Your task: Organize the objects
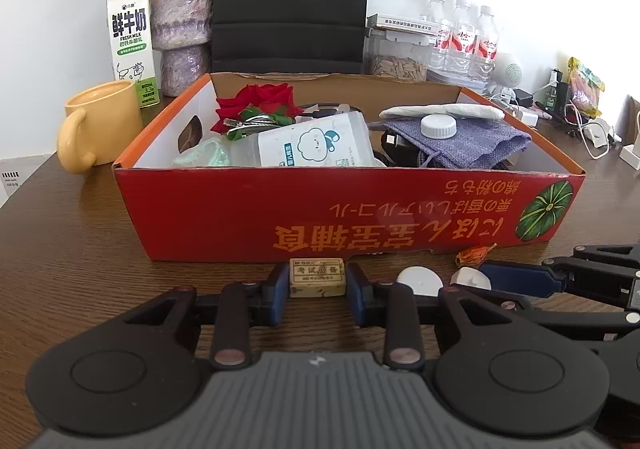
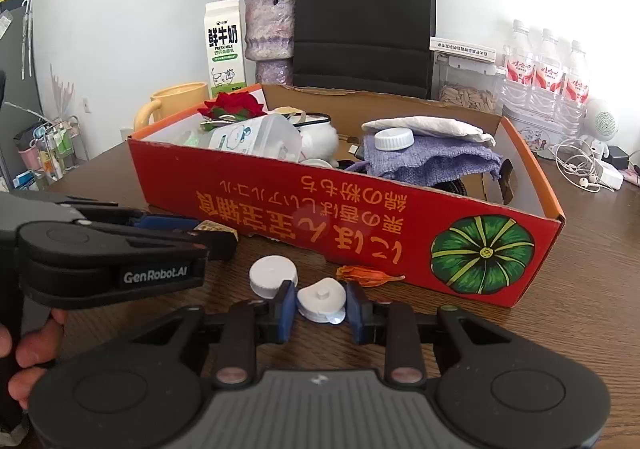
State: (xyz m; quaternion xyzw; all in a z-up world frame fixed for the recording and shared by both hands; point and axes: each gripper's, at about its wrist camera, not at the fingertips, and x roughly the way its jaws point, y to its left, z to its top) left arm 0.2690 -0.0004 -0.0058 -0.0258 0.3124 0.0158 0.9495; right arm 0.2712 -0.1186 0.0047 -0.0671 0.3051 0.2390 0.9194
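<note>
Grippers work low over the table point(image 1: 80, 233), side by side in the narrow strip before the box point(image 1: 360, 217). Left gripper point(image 1: 317, 285) is clenched on an eraser point(image 1: 317, 277) just short of the box wall. Right gripper point(image 2: 321, 303) grasps a white cap piece point(image 2: 321, 299); a lid point(image 2: 273, 275) and dried flower point(image 2: 368, 273) lie just beyond. Behind the box, mug point(image 1: 98, 125), milk carton point(image 1: 130, 41) and bottles point(image 1: 464, 37) crowd the far edge.

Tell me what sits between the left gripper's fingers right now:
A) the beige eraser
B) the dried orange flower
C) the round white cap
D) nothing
A: the left wrist view shows the beige eraser framed between the left gripper fingers, on the table in front of the red box.
</note>
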